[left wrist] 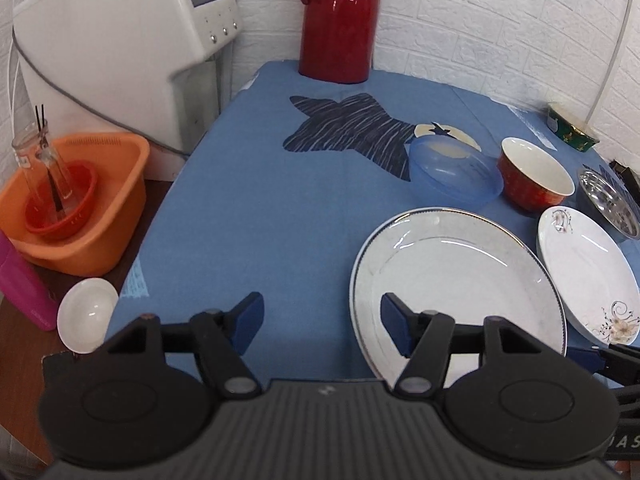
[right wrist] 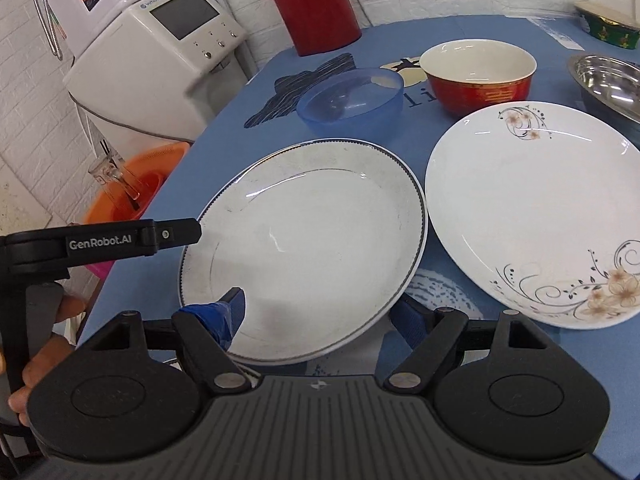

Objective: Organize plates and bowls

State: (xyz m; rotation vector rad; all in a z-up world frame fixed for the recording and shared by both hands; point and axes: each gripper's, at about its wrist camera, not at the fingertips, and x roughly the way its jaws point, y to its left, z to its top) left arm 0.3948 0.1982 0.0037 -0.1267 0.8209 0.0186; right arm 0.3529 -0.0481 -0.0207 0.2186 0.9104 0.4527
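A white plate with a grey beaded rim (left wrist: 456,280) (right wrist: 312,240) lies on the blue tablecloth (left wrist: 260,200). Right of it is a white floral plate (left wrist: 588,272) (right wrist: 536,216). Behind them stand a clear blue plastic bowl (left wrist: 456,176) (right wrist: 348,96), a red bowl with a white inside (left wrist: 536,176) (right wrist: 480,76) and a steel bowl (left wrist: 610,204) (right wrist: 608,80). My left gripper (left wrist: 322,324) is open just left of the grey-rimmed plate, its right finger over the rim. My right gripper (right wrist: 320,318) is open, and that plate's near rim sits between its fingers.
A red thermos (left wrist: 340,20) (right wrist: 316,4) stands at the back. A white appliance (left wrist: 120,48) is beside the table on the left. Below it sits an orange basin (left wrist: 80,208) holding a red strainer and a glass. A small white dish (left wrist: 86,314) lies left of the table; a green tin (left wrist: 572,128) sits far right.
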